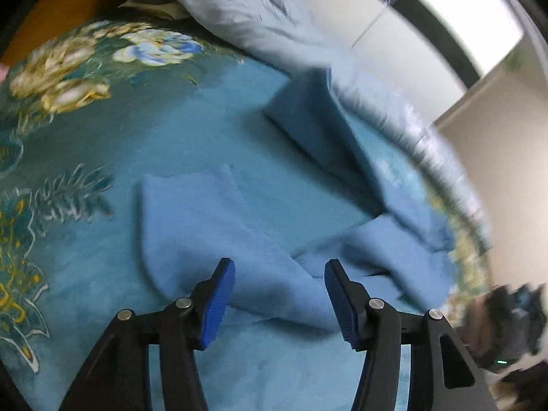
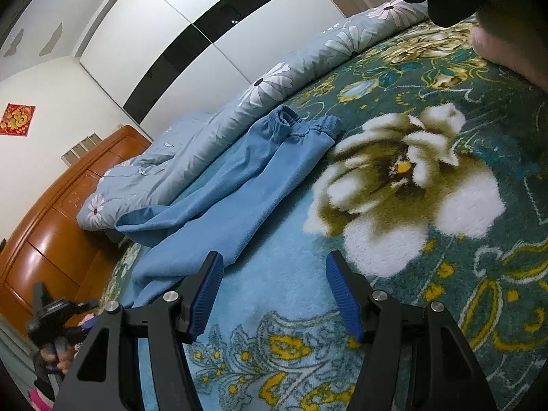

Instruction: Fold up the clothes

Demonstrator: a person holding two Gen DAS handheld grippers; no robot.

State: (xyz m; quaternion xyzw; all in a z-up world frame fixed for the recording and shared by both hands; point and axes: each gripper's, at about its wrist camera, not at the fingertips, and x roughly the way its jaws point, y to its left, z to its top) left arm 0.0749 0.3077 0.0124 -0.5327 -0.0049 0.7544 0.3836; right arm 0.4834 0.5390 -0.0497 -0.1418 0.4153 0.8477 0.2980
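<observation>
Blue trousers (image 2: 239,185) on floral blanket (image 2: 445,274): partly folded, legs rumpled, more folds due. Left tool (image 1: 279,294) and right tool (image 2: 274,287) both wide, empty.

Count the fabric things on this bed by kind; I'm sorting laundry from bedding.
Blue trousers: 1
Daisy-print duvet: 1
Floral blanket: 1
Total: 3
</observation>
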